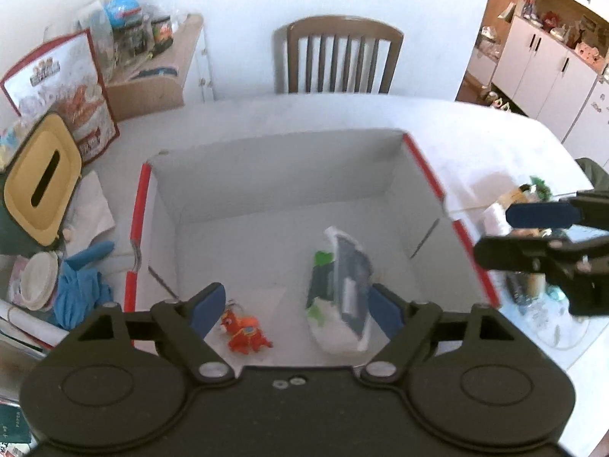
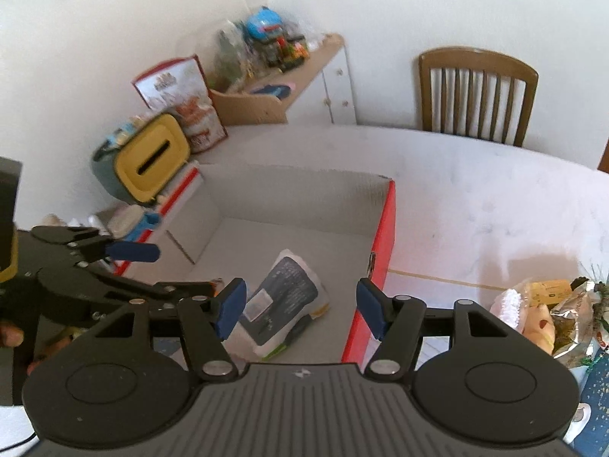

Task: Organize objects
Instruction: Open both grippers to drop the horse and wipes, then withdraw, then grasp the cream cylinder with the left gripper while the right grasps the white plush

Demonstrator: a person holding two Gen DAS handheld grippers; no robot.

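An open cardboard box (image 1: 274, 175) with red outer sides stands on the white table. On its floor lie a small orange toy horse (image 1: 245, 333) and a white and dark packet (image 1: 342, 289), which leans on its side. My left gripper (image 1: 297, 308) hangs open over the box's near edge, nothing between its blue pads. My right gripper (image 1: 510, 234) is open too, just outside the box's right wall. In the right wrist view the packet (image 2: 283, 297) lies ahead of my right gripper (image 2: 300, 306), with the red wall (image 2: 382, 236) to its right and my left gripper (image 2: 125, 262) at far left.
A pile of snack packets (image 2: 544, 304) lies on the table right of the box. Left of it are a yellow-lidded tissue box (image 1: 42, 179), a blue cloth (image 1: 80, 289) and a red-bordered bag (image 1: 68, 87). A wooden chair (image 1: 338, 53) stands behind the table.
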